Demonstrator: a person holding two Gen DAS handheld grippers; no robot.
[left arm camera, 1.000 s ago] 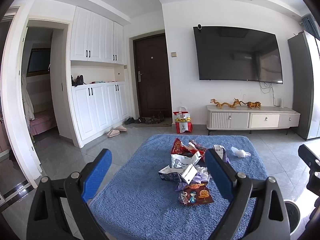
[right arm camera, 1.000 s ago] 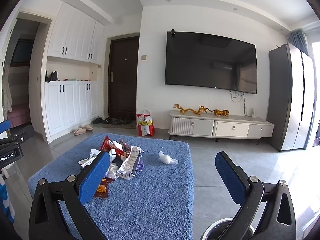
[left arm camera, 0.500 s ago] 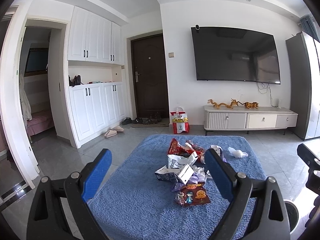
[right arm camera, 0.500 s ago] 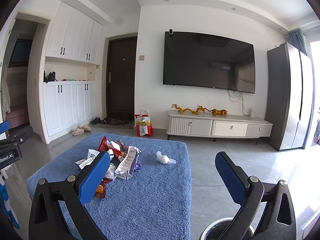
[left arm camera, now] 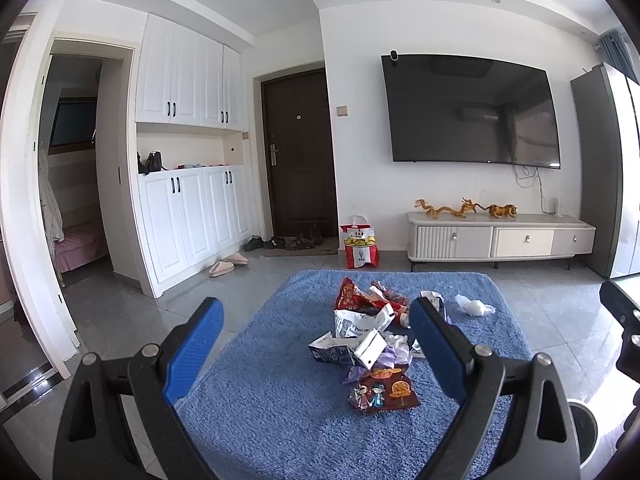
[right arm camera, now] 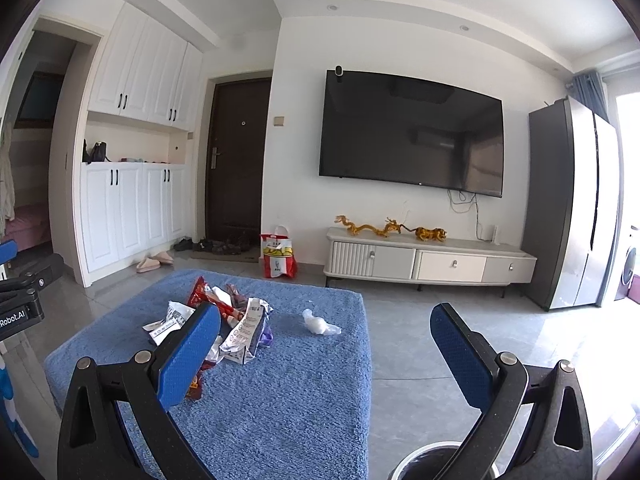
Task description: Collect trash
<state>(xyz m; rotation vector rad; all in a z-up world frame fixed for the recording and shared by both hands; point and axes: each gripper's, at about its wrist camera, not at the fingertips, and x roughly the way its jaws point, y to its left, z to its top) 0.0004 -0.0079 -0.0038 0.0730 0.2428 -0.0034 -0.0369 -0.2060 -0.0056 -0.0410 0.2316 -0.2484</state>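
Observation:
A pile of trash lies on a blue fluffy mat [left arm camera: 260,400]: a red snack bag [left arm camera: 350,296], a crumpled white wrapper [left arm camera: 360,320], a torn carton [left arm camera: 348,350] and a dark red wrapper [left arm camera: 384,390]. A white tissue wad [left arm camera: 474,306] sits apart to the right. My left gripper [left arm camera: 315,306] hovers open in front of the pile, holding nothing. My right gripper [right arm camera: 325,312] is open and empty too, with the pile [right arm camera: 240,328] by its left finger and the tissue wad [right arm camera: 318,324] between its fingers, farther off.
A round bin [right arm camera: 432,460] stands on the tile floor below my right gripper, also the bin [left arm camera: 584,428] at the left view's lower right. Beyond the mat are a KFC bag [left arm camera: 360,246], a TV cabinet [left arm camera: 500,236], white cupboards and slippers [left arm camera: 224,266].
Both views have drifted slightly, so the room slides a little to the left. The trash has not moved and both grippers stay open.

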